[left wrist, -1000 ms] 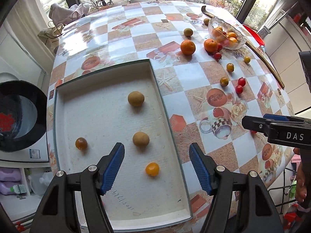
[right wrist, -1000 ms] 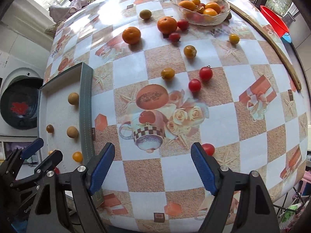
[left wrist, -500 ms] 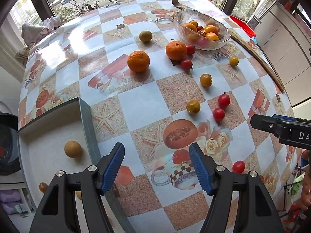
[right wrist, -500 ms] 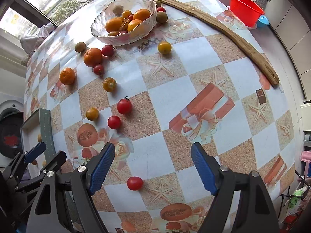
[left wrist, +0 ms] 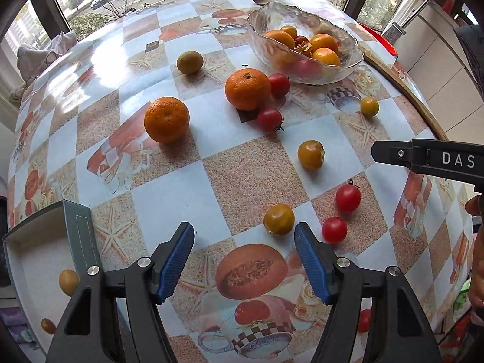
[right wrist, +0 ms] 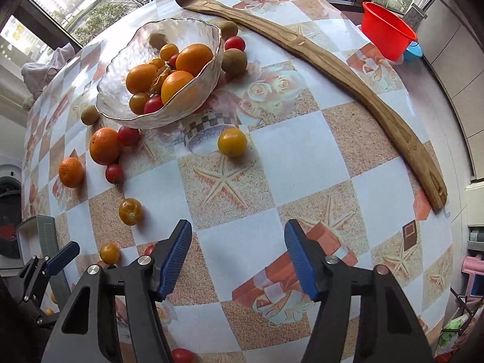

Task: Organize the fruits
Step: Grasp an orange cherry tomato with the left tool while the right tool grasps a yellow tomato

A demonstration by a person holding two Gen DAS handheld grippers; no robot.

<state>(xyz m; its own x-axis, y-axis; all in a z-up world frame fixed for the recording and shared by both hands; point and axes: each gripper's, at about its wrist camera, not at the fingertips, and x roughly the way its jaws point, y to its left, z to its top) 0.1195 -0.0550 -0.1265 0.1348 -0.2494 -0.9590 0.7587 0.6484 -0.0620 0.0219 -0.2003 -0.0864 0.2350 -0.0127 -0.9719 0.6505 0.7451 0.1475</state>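
Both claws released, nothing held. Left claw hovered over bench, yellow tomato just ahead. Right claw above bare bench. Fruit scattered near bowl; tray at left.

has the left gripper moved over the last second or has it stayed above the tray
Yes. The left gripper has moved off the tray, which now sits at the lower left edge of its view, and forward over the table toward the glass bowl. Its fingers are open.
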